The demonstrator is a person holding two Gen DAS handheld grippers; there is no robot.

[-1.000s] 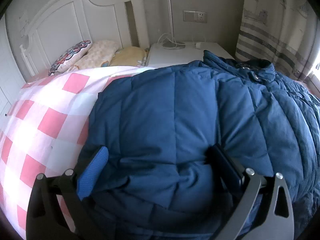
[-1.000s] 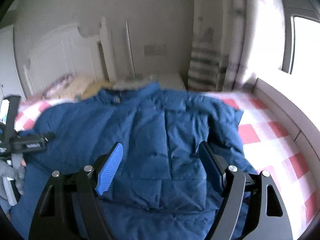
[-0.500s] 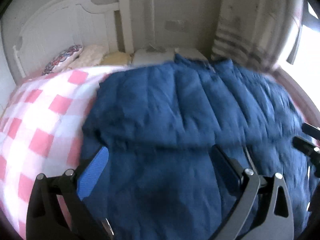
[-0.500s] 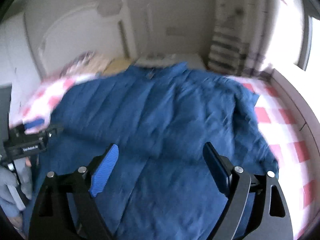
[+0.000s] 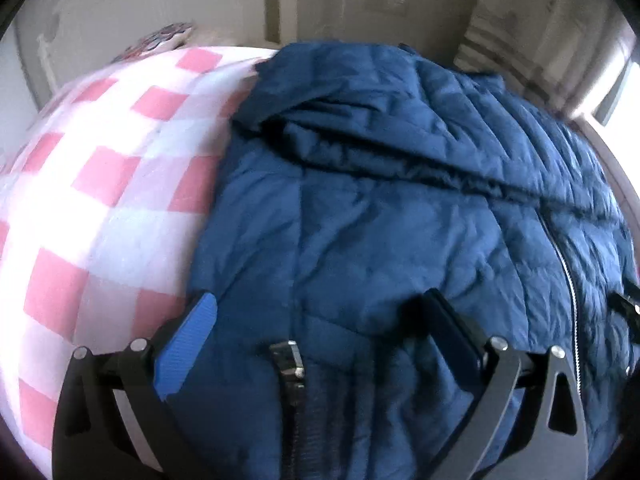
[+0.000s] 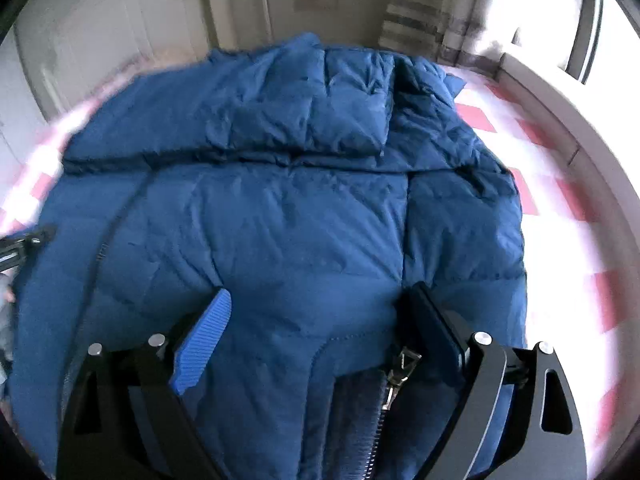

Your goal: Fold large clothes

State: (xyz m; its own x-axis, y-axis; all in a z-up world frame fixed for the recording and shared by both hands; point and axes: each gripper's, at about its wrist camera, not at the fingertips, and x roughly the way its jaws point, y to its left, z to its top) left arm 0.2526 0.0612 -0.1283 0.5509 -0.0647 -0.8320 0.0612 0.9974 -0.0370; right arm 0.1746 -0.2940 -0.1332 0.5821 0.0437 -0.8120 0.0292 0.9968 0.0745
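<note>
Both tongs stand released over the near hem of the jacket: the left tongs (image 5: pixel 320 312) and the right tongs (image 6: pixel 316 300) each have padded cloth lying between their fingers, with nothing pinched. The right pair has just been spreading wider, and the jacket's fabric sits under that gap, untouched by the pads as far as the blurred view allows.

The blue puffer jacket (image 6: pixel 304 216) lies spread on the bed (image 5: pixel 100 184), front up, its near edge close under both cameras. A metal zipper pull (image 6: pixel 404 364) lies between the right fingers, and a small buckle (image 5: pixel 286 358) between the left ones.

The step in hand appears to be taking the hem at two corners for a fold toward the collar. To do it well, each pair should come down on the thick hem seam rather than on the zipper teeth or the buckle, which would slip or snag. Bite both layers, front and back together, or the filling will slide and only the top skin will lift.

Further up, a sleeve (image 5: pixel 400 136) already lies folded across the chest, so lift evenly on both sides to keep it in place. Beyond the collar (image 6: pixel 360 72) is the white headboard (image 5: pixel 132 4).
</note>
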